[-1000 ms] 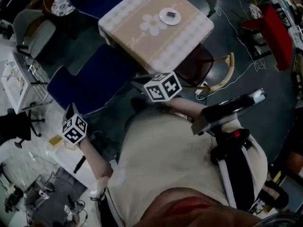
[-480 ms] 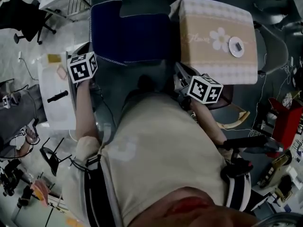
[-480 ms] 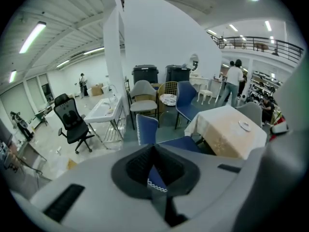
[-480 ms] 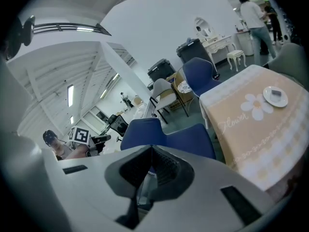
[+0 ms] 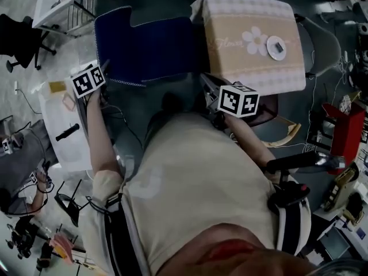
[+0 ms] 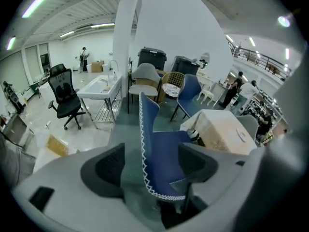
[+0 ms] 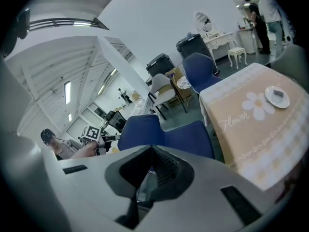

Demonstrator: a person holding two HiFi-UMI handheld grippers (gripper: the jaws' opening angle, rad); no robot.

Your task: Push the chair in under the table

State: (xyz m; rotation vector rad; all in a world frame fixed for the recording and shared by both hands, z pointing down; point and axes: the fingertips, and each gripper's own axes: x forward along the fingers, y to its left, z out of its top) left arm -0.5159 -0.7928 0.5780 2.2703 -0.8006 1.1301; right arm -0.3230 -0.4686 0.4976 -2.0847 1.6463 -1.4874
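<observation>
Currently the left tool [image 6: 150,170] holds its jaws wide apart, having just opened; the backrest edge of the blue chair [image 5: 152,48] shows between them, not clamped. The chair, ahead of both tools and left of the desk [image 5: 230,68], likely handles rigid and fairly light; push at the backrest rim. The right tool [image 7: 150,170] is closed, empty.

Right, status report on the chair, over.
Left gripper just opening, jaws astride blue chair back, no grip. Right gripper shut, empty. Chair beside table, not under. No blocker seen.
</observation>
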